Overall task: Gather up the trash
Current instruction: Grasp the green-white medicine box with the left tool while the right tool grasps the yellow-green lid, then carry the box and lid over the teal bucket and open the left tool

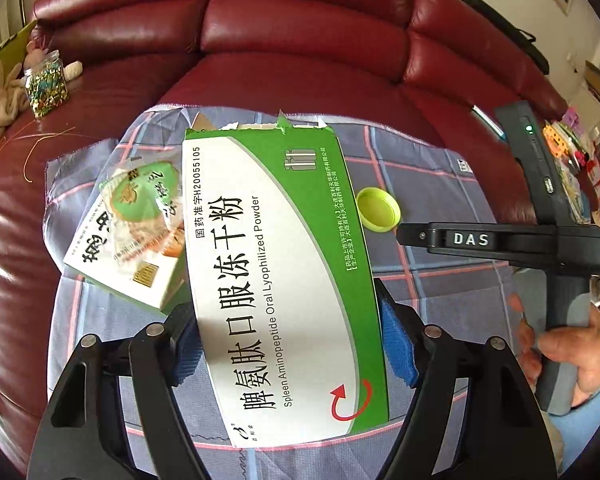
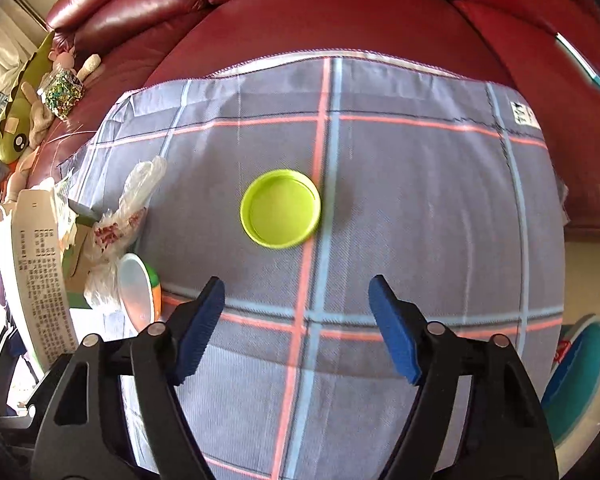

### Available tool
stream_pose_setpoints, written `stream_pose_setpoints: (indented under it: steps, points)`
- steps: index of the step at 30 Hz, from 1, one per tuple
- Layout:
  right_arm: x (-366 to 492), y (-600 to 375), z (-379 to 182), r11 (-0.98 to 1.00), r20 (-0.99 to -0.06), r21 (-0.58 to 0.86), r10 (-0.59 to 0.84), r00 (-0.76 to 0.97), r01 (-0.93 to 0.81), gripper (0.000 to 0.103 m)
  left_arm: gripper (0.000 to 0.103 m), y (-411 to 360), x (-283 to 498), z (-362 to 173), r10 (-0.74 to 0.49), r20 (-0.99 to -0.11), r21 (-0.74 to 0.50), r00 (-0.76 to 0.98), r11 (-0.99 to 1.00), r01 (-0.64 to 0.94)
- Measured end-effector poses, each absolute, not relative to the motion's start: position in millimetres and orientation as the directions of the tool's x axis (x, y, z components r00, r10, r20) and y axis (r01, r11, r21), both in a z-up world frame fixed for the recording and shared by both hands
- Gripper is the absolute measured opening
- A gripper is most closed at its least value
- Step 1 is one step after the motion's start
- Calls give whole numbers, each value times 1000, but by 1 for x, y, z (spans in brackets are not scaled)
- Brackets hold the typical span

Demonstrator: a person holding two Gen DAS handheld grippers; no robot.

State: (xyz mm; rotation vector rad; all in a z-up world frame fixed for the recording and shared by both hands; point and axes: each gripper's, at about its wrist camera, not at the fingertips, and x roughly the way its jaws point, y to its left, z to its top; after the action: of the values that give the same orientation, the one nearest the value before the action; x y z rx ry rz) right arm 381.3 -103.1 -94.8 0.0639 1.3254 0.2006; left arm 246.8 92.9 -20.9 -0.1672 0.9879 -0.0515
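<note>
Left wrist view: left tongs (image 1: 288,344) clenched on the green-and-white medicine box (image 1: 276,272), lifted above the plaid cloth (image 1: 440,288) on the red sofa (image 1: 300,40); light, stiff cardboard with a torn far end, best pinched across its flat sides. Left of the box, a smaller packet (image 1: 128,252) under crinkly wrapper. Right of the box, the lime-green lid (image 1: 378,210). Right wrist view: right tongs (image 2: 296,320) released and empty, just short of the lid (image 2: 281,209) mid-cloth (image 2: 420,200); light, rigid, slippery plastic, best gripped across the rim.

A red leather sofa (image 2: 340,12) carries a plaid cloth (image 2: 400,208) holding a green lid (image 2: 280,209).
</note>
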Motion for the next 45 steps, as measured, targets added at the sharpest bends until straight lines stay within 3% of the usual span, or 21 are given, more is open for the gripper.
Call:
stream_pose_setpoints:
  steps: [6,11,24,45]
  points:
    - [407,-84,-116,980,-964,143,170,206,-139,61,75,115,256,-23,-124,-822,-176,556,983,-41]
    - [410,-75,-124,982,-962,89,127,240,-166,51,75,125,259,-27,-126,-820,-189,558,980,-56]
    - [363,-111,-88,979,-933,167,197,303,-120,49,75,94,252,-18,-153,-811,-184,565,983,2]
    - [190,-357,-17,954,-881,228,117,458,194,49,75,-133,212,-4,-400,-815,-210,420,879,428]
